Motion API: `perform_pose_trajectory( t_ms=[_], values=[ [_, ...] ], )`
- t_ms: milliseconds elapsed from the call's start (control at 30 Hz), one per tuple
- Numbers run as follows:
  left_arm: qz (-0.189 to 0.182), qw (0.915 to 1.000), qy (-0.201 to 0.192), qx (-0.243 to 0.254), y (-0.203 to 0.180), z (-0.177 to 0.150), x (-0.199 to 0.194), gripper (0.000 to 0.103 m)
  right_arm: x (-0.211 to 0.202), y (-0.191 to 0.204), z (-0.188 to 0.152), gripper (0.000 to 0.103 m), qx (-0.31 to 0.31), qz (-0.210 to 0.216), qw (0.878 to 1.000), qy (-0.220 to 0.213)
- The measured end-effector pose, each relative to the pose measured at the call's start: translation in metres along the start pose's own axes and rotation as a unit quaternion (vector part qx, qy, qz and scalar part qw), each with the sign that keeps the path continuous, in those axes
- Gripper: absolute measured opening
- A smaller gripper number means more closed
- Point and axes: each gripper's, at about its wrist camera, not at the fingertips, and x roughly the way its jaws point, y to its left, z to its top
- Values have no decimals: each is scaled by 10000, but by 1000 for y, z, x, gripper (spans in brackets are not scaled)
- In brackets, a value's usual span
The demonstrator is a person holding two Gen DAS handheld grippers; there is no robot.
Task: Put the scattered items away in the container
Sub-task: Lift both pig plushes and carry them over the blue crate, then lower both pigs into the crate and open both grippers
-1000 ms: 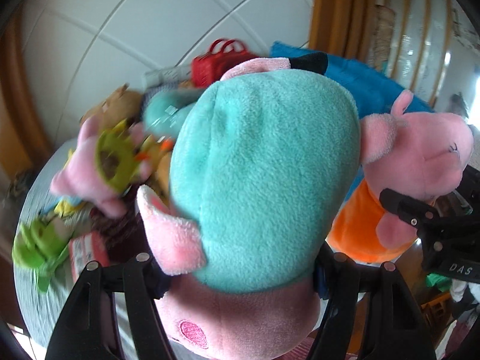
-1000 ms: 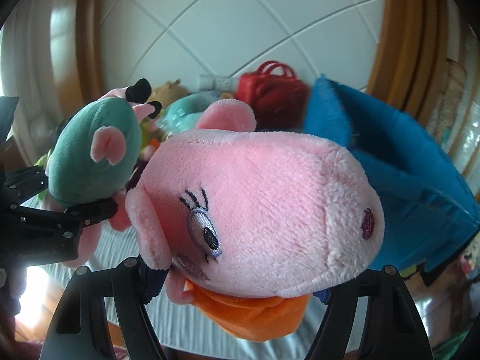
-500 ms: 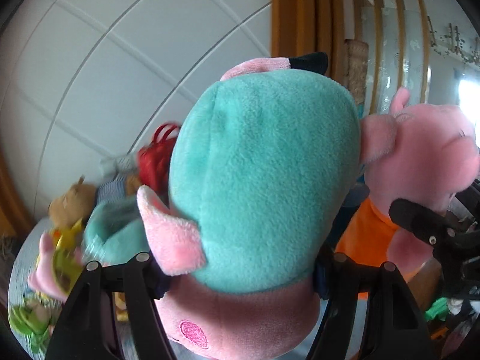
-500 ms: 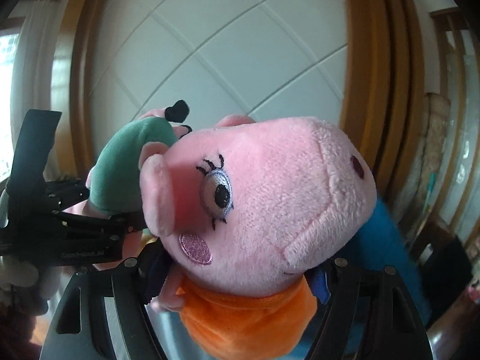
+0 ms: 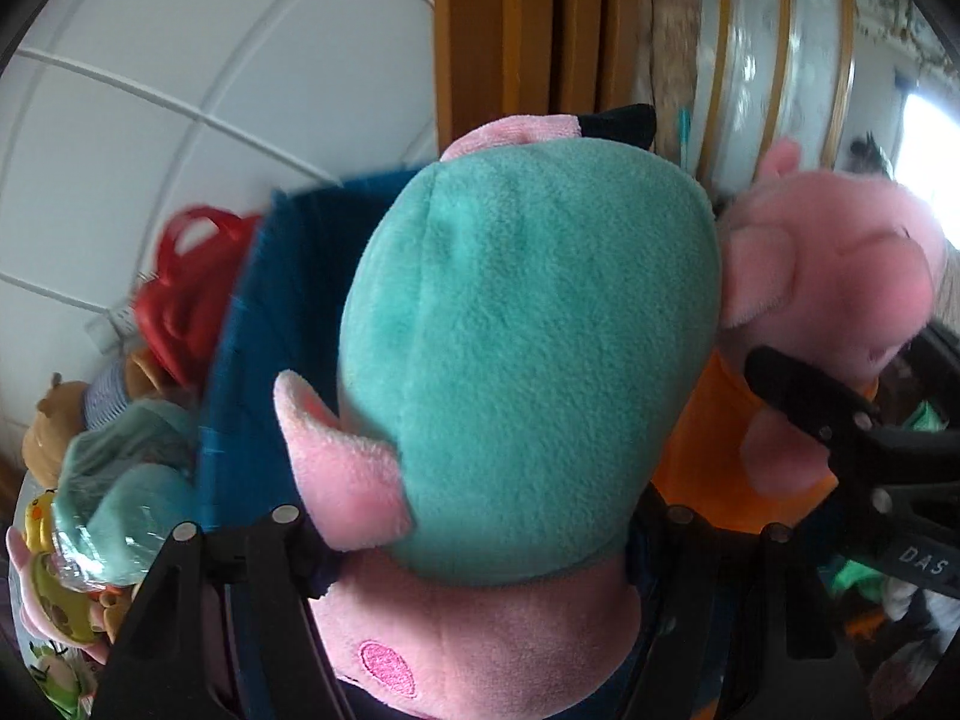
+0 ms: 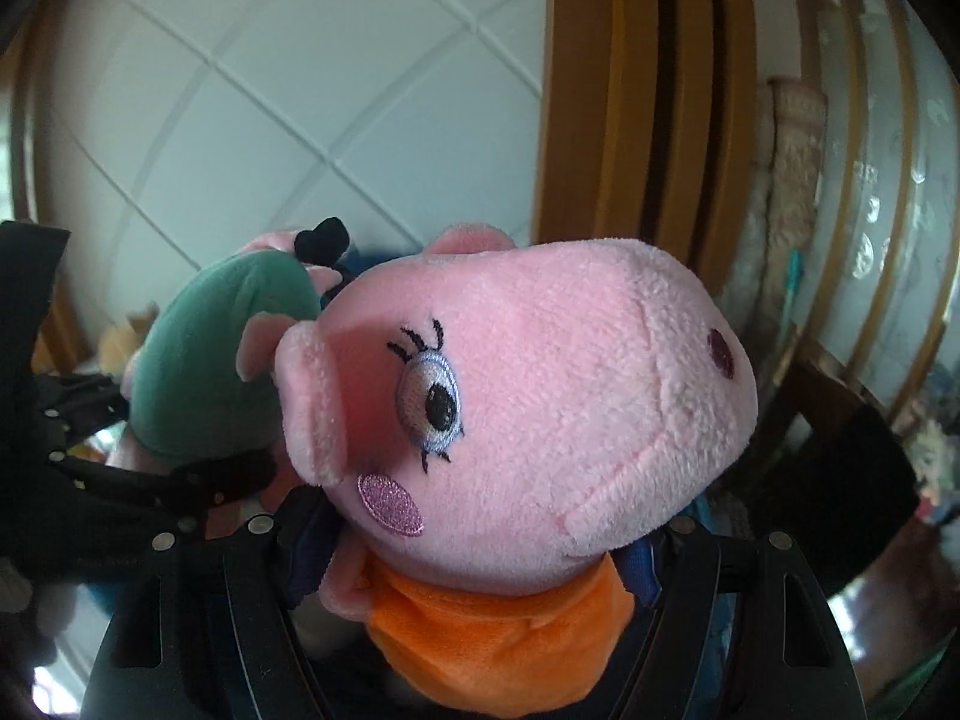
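The left tool (image 5: pixel 474 531) is clamped on a soft pink plush pig in a teal-green fleece garment (image 5: pixel 528 348), gripping it low on the body so the bulk stands clear above the fingers. The right tool (image 6: pixel 480 531) is clamped on a second pink plush pig in an orange garment (image 6: pixel 516 420), held at the neck, head forward. Both toys are carried in the air, side by side and close together. The blue fabric container (image 5: pixel 288 312) sits behind the teal toy in the left wrist view, beside a red handbag (image 5: pixel 186 294) and the remaining small toys (image 5: pixel 90 516) on the tabletop. Judged from this, both toys are in transit toward the container; release is not yet done.
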Motion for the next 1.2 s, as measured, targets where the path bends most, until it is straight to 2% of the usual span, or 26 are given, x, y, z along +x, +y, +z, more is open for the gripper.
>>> perform_pose_trajectory(
  t_ms=[167,267,467,833,1000,1200],
  values=[
    [-41,9982,569,203,-11,0,38,69,32,-1,-24,76,-393,-286,9965,687],
    [27,9978,583,304,-14,3,44,69,47,-9,-33,76,-370,-322,9943,950],
    [-85,9955,928,179,-14,3,59,71,59,-17,-35,76,-356,-372,9906,1266],
    [-31,9947,1002,229,-22,0,54,74,62,-26,-28,77,-176,-481,9895,1354],
    [71,9955,893,292,-21,5,51,87,63,-24,-28,80,-198,-543,9886,1391],
    [99,9957,884,253,-19,7,51,87,63,-25,-28,82,-182,-575,9882,1407]
  ],
)
